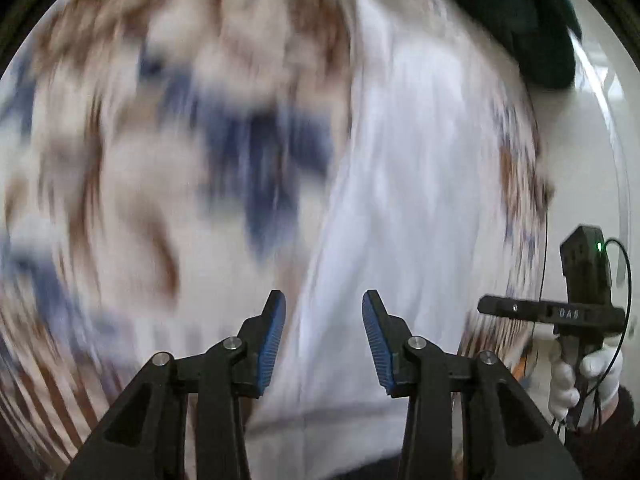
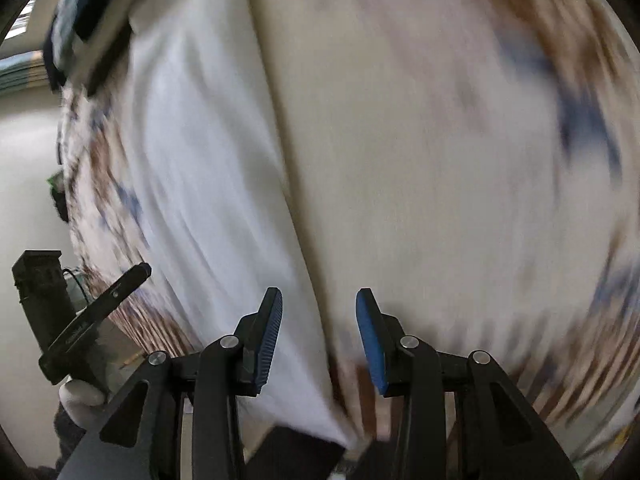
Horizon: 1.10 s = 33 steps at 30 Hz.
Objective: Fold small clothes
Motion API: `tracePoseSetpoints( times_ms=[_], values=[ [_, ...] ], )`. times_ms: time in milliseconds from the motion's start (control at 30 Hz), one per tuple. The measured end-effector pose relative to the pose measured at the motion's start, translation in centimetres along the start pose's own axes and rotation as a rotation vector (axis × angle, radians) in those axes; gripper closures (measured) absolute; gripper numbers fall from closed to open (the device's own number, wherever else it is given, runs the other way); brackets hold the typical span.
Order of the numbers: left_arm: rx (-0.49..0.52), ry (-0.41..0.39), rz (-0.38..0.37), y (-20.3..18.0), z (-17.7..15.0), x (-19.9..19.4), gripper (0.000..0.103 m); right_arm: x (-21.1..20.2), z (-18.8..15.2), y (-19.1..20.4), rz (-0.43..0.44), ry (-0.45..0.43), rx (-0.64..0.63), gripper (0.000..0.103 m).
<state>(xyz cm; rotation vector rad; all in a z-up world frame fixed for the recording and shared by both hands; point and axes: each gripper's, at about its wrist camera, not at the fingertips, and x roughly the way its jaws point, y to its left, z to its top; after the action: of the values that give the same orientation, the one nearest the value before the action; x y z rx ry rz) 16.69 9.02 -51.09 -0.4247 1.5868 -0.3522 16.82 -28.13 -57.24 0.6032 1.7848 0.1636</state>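
A white garment [image 1: 420, 184] lies spread on a patterned cloth [image 1: 120, 168] with brown and blue marks; both views are motion-blurred. My left gripper [image 1: 324, 312] is open and empty above the white garment's left edge. In the right wrist view the white garment [image 2: 192, 168] lies left of centre, with a cream panel [image 2: 400, 168] to its right. My right gripper [image 2: 319, 310] is open and empty over the line between white and cream cloth. The other gripper shows at the edge of each view [image 1: 576, 312] [image 2: 80, 320], held in a white-gloved hand.
A dark green garment [image 1: 520, 12] lies at the far end, and shows as a blue-dark heap in the right wrist view [image 2: 84, 8]. A pale wall or floor [image 1: 592, 152] lies beyond the cloth's edge.
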Motion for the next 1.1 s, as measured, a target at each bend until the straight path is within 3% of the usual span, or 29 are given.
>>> tracePoseSetpoints(
  times_ms=[133,233,267,300,333,367,433,533,600,633,667,700,733,767,900,967,1100],
  values=[
    [0.057,0.104,0.019,1.0,-6.5,1.6,0.066,5.0,-7.4,-0.8,0.035,0.076,0.049,0.062],
    [0.105,0.091,0.049,1.2,-8.9,1.6,0.067,7.4,-10.7,-0.7,-0.008,0.068,0.042,0.063],
    [0.115,0.072,0.046,1.2,-9.3,1.3,0.069,7.5,-11.6,-0.6,-0.030,0.027,0.048,0.070],
    [0.126,0.047,0.050,1.3,-9.7,1.0,0.074,7.5,-12.2,-0.5,-0.043,0.000,0.053,0.079],
    [0.136,0.031,0.072,1.5,-10.2,0.7,0.095,7.5,-12.8,-0.4,-0.064,-0.020,0.052,0.093],
    [0.141,0.032,0.094,1.9,-10.6,0.8,0.099,7.4,-13.3,-0.3,-0.116,-0.039,0.052,0.095],
    [0.124,0.047,0.107,3.1,-11.1,1.2,0.096,7.8,-13.8,-0.6,-0.170,-0.046,0.079,0.096],
    [0.092,0.081,0.104,2.7,-9.7,1.5,0.094,7.3,-13.7,-0.7,-0.145,-0.013,0.083,0.094],
    [0.120,0.057,0.096,1.5,-8.8,-0.5,0.091,5.9,-12.9,0.1,-0.103,-0.012,0.073,0.089],
    [0.132,0.017,0.063,0.4,-7.8,-1.9,0.087,4.4,-12.1,0.8,-0.069,-0.039,0.070,0.075],
    [0.134,-0.020,0.034,-0.5,-6.5,-3.3,0.071,3.1,-11.6,1.2,-0.044,-0.069,0.069,0.058],
    [0.133,-0.045,0.013,-1.2,-5.2,-4.1,0.058,1.3,-10.7,1.4,-0.018,-0.109,0.067,0.054],
    [0.120,-0.070,-0.023,-2.0,-3.0,-5.1,0.027,-0.2,-9.6,1.8,0.003,-0.151,0.065,0.053],
    [0.105,-0.085,-0.061,-2.4,-1.3,-5.4,0.020,-1.5,-8.1,2.3,0.022,-0.180,0.063,0.052],
    [0.036,-0.168,-0.162,-3.8,9.2,-5.1,0.020,-4.7,-0.2,3.5,0.052,-0.270,0.018,0.052],
    [0.025,-0.211,-0.169,-4.6,14.9,-3.9,0.020,-6.2,5.4,3.9,0.095,-0.301,-0.018,0.052],
    [0.038,-0.252,-0.130,-5.3,23.0,-0.7,0.020,-7.4,15.4,4.8,0.138,-0.363,-0.073,0.052]
  ],
)
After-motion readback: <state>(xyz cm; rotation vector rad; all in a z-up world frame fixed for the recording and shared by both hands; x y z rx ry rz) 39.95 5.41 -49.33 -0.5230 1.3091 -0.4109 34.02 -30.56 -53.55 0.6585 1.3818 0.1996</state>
